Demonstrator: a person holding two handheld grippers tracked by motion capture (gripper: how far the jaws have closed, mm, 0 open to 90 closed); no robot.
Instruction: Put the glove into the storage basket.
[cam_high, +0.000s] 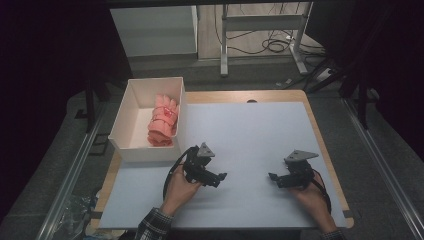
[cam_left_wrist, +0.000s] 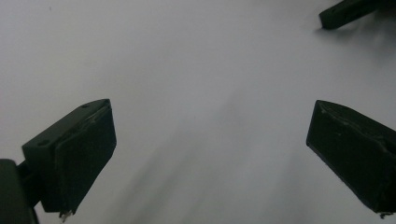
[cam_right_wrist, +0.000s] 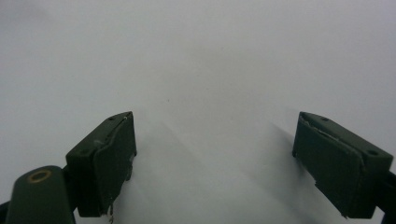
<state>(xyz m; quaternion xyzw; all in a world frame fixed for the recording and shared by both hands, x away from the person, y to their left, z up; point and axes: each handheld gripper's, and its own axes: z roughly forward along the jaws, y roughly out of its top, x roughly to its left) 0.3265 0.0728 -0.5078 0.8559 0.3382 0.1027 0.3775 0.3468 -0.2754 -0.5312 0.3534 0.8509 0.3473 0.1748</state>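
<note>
High view: a wooden tabletop carries a pale grey mat that covers nearly all of it. At the far left corner of the tabletop stands a white open box, its near wall reaching over the mat's left edge. Inside the box, against its right wall, lies a pink cloth bundle, bunched and tied with thin cord; it rests on the box floor, long axis running far to near. The left gripper is held in the person's left hand near the near edge of the mat, left of centre, tips pointing right. The right gripper is held in the right hand near the near right corner, tips pointing left. The two grippers face each other, well apart, bare mat between. A plaid sleeve shows at the near edge.

Left gripper view: the left gripper has its jaws spread wide, nothing between them, bare mat beyond. The tip of the right gripper shows at upper right.

Right gripper view: the right gripper has its jaws wide apart, holding nothing, over plain mat.
</note>
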